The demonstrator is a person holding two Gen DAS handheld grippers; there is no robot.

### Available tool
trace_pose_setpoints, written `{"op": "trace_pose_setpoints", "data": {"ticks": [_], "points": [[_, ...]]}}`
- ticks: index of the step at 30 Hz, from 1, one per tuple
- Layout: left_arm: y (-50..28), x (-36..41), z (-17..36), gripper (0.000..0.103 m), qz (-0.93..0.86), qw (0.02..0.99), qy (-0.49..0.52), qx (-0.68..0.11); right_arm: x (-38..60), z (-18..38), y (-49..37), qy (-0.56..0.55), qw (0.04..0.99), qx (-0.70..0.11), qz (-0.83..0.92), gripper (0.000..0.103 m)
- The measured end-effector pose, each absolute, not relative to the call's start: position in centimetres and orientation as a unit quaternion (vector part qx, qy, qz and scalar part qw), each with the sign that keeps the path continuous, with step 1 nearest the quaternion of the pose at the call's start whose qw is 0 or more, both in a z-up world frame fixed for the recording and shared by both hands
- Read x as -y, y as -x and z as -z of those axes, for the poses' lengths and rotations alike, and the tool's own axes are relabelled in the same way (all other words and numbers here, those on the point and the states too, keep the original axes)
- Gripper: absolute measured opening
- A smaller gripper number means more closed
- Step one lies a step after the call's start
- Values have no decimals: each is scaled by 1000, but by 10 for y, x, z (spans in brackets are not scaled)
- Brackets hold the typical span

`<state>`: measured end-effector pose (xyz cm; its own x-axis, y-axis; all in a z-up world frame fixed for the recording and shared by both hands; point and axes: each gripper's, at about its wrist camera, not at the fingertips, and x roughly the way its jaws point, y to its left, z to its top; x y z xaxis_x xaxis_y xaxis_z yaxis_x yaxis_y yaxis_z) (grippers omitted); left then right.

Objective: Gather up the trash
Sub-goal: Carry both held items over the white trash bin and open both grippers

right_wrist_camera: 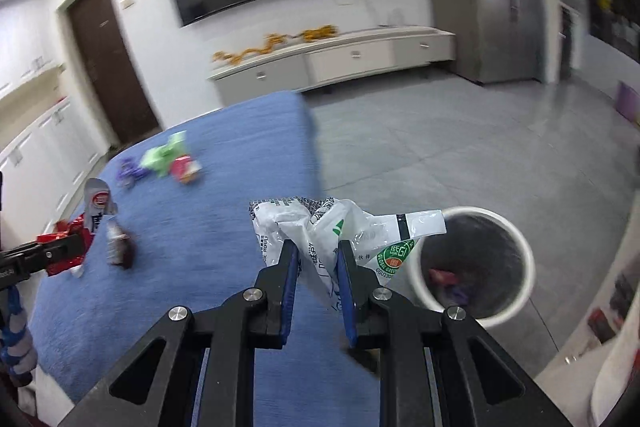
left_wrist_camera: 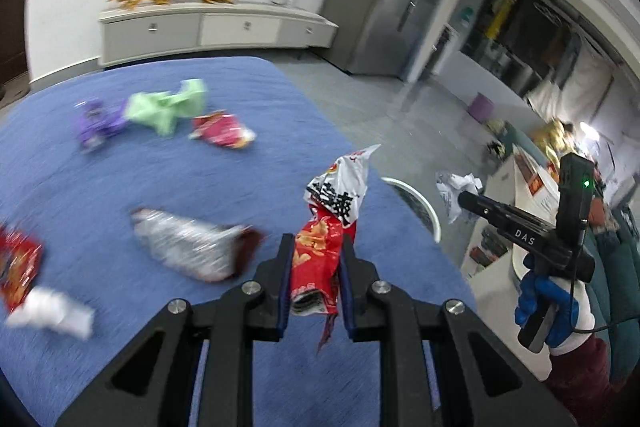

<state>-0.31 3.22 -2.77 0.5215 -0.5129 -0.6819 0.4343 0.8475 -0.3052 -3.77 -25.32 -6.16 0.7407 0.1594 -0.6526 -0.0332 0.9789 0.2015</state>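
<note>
Left wrist view: the left gripper (left_wrist_camera: pixel 314 247) has its jaws clenched on a red bag (left_wrist_camera: pixel 316 259), which stands up between the pads, lifted off the blue counter (left_wrist_camera: pixel 200 179). Judging by what lies there, much is left: a silver wrapper (left_wrist_camera: pixel 188 247), a white scrap (left_wrist_camera: pixel 52 313), a red packet (left_wrist_camera: pixel 16 267) at the left edge, and farther off a purple wrapper (left_wrist_camera: pixel 96 123), a green bag (left_wrist_camera: pixel 168 107) and a pink packet (left_wrist_camera: pixel 222 133). The bin (left_wrist_camera: pixel 420 205) shows only as a rim past the counter's right edge.

Right wrist view: the right gripper (right_wrist_camera: pixel 318 253) grasps a white bag (right_wrist_camera: pixel 320 223), crumpled between the jaws. The bin (right_wrist_camera: pixel 520 251) stands on the floor just right of them and already holds some trash, so collecting seems under way; the white bag's tail overlaps the rim.
</note>
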Motion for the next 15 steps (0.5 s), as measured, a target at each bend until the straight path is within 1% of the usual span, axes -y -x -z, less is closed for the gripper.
{"op": "trace_pose_setpoints", "data": {"ticks": [8, 15], "points": [[-54, 88, 38, 19, 321, 841, -17, -434, 343, 91, 28, -147, 921, -359, 31, 19], [-124, 201, 70, 19, 342, 814, -36, -468, 407, 130, -17, -201, 899, -379, 83, 19]]}}
